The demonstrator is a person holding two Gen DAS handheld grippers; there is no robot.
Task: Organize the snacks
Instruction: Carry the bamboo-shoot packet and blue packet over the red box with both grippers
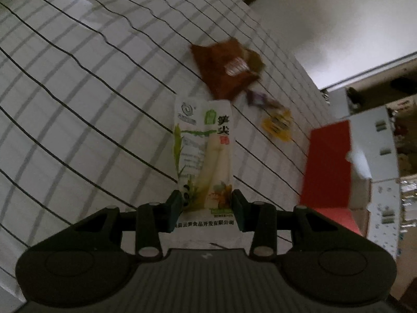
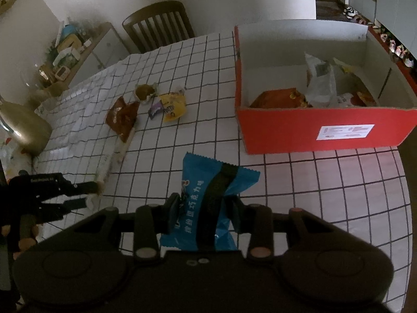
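My left gripper (image 1: 206, 204) is shut on the near end of a long white bamboo-shoot packet (image 1: 203, 151), which reaches out over the checked tablecloth (image 1: 78, 104). Past its far end lie a brown packet (image 1: 226, 70), a purple sweet (image 1: 256, 97) and a yellow packet (image 1: 277, 124). My right gripper (image 2: 203, 208) is shut on a blue chocolate packet (image 2: 208, 182) above the table. The right wrist view also shows the left gripper (image 2: 88, 194) at the left edge with the white packet (image 2: 117, 151). A red box (image 2: 325, 130) stands at the right with several snacks inside.
A round brown snack (image 2: 144, 91) lies beside the yellow packet (image 2: 173, 105) and the brown packet (image 2: 122, 116). A wooden chair (image 2: 159, 23) stands behind the table. A cluttered cabinet (image 2: 73, 52) is at the back left, and a golden rounded object (image 2: 23, 127) sits on the left.
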